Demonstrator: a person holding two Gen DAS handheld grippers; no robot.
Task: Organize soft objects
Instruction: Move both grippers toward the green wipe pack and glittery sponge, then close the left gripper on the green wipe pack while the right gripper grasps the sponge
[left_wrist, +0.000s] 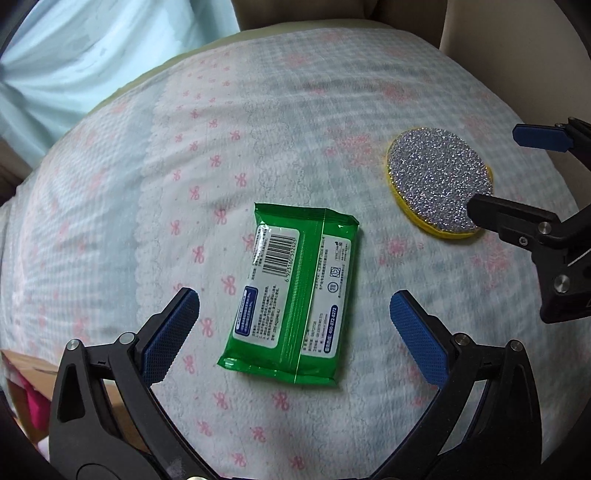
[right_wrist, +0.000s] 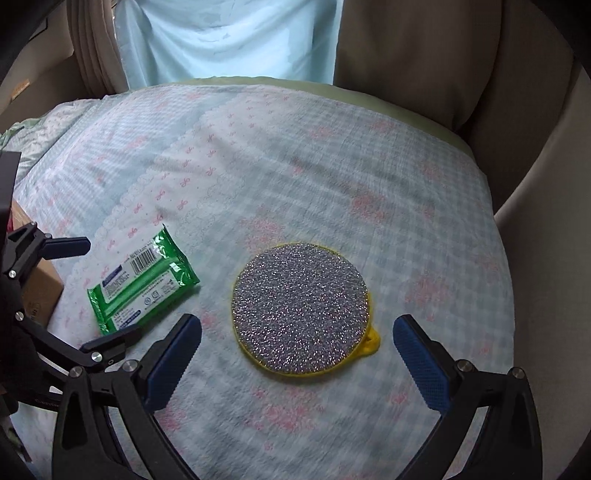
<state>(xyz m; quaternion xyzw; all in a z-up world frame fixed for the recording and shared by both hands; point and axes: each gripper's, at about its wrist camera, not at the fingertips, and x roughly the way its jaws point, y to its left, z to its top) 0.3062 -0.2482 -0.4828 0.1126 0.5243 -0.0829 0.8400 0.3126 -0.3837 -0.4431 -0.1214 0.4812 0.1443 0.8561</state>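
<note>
A green wet-wipes pack (left_wrist: 291, 291) lies label-side up on the quilt, and my left gripper (left_wrist: 293, 299) hovers over it, open, one blue pad on each side and nothing touching. To its right rests a round scouring pad (right_wrist: 301, 308), glittery silver with a yellow rim and a small yellow tab. My right gripper (right_wrist: 296, 321) hangs open above the pad, which sits between its fingers. The right gripper (left_wrist: 495, 170) also shows at the right edge of the left wrist view, over the scouring pad (left_wrist: 439, 184). The right wrist view shows the wipes pack (right_wrist: 144, 282) and the left gripper (right_wrist: 85, 295).
Both items lie on a soft pale checked quilt (right_wrist: 332, 166) with pink bows. A cardboard box (right_wrist: 40, 295) sits past its left edge. A light blue curtain (right_wrist: 229, 37) and a beige cushion (right_wrist: 424, 55) stand behind; a beige wall curves round the right.
</note>
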